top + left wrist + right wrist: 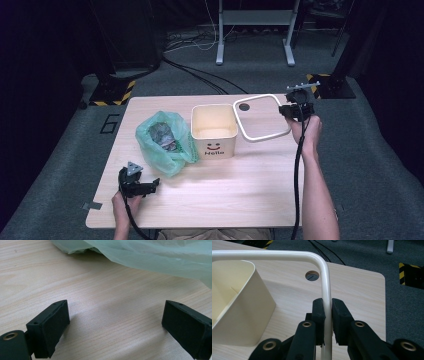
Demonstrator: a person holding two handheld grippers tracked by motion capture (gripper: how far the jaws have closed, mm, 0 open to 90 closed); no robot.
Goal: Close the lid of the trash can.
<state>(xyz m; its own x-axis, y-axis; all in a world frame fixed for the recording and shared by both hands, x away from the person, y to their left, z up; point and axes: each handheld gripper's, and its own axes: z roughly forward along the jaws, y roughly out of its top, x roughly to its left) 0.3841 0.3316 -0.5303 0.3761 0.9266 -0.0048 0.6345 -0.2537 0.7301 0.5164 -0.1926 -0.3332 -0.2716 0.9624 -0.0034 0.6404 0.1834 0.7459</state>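
1. Right tool (286,111) is clamped on one side of a white rim frame (260,117), a rounded-square ring held lifted beside the cream bin (214,131); in the right gripper view both pads press the ring's tube (325,290).
2. Left tool (150,186) rests low over the tabletop (225,185) near the front left, jaws spread wide, nothing between them; left gripper view shows bare wood between the pads (53,325).
3. Green plastic bag (167,142) lies just left of the bin, touching its wall, with dark, crumpled contents inside.
4. Judged step: frame is off the bin, bin stands open. The bag is probably the liner.
5. Next move, as I judge it, calls for the left tool to pinch the bag's thin film without tearing it, while the right keeps the frame clear of the bin mouth.
6. Hard to make out: what the bag holds; whether the bin holds anything at its bottom. The bag's edge (150,257) is cut off in the left gripper view.
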